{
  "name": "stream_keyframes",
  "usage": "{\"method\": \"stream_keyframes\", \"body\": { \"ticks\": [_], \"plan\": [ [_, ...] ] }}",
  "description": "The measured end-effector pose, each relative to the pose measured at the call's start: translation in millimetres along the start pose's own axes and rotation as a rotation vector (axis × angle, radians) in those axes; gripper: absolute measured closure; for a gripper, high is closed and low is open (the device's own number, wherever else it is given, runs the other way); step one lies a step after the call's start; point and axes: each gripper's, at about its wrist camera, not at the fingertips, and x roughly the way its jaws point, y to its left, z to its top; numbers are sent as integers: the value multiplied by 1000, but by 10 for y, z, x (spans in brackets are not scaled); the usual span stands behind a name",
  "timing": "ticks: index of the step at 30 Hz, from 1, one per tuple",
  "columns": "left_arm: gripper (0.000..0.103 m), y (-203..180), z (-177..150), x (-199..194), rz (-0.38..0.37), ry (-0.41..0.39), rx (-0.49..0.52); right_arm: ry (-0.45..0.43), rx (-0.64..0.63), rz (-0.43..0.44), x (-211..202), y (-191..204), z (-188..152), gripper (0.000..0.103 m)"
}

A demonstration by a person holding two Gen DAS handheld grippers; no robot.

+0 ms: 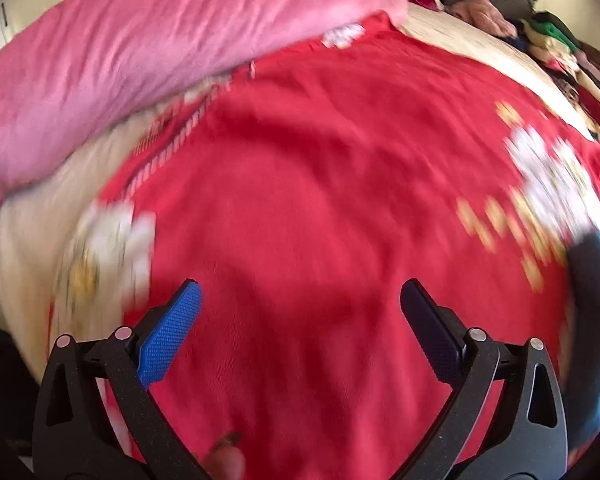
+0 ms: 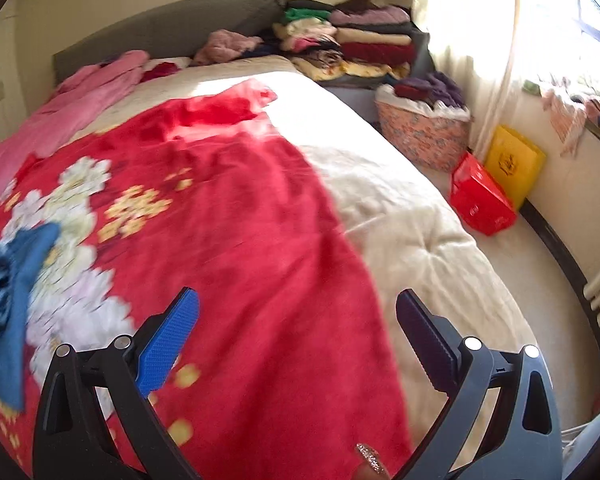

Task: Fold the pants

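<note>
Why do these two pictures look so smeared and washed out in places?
Left wrist view: motion blur smears the red blanket and its flowers. Right wrist view: sharper far off, but window sunlight bleaches the quilt; fisheye bends the edges in both.

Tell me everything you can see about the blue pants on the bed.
The blue pants look like denim, mid-blue with paler faded patches. They lie crumpled in a loose heap, not folded, on the red flowered blanket near the picture's left edge in the right wrist view. In the left wrist view only a blurred blue strip shows at the right edge. Neither gripper touches them; both are open.
</note>
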Motion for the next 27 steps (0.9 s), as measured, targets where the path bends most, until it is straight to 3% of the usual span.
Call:
{"method": "stream_keyframes", "body": {
  "ticks": [2, 3, 5, 10, 14, 27],
  "plan": [
    [9, 24, 198, 264, 45, -24, 6, 44, 35, -38, 384, -200, 187, 5],
    [8, 12, 227, 425, 107, -14, 20, 78, 42, -69, 648, -270, 238, 5],
    [8, 26, 167, 618, 102, -79, 35, 135, 68, -45, 1015, -351, 191, 4],
    [8, 176, 136, 555, 23, -93, -25, 73, 74, -50, 932, -381, 152, 4],
    [8, 132, 121, 544, 40, -96, -13, 78, 122, 8, 952, -466, 155, 4],
    [8, 140, 129, 557, 38, -97, -16, 79, 114, -1, 900, -417, 150, 4]
  ]
}}
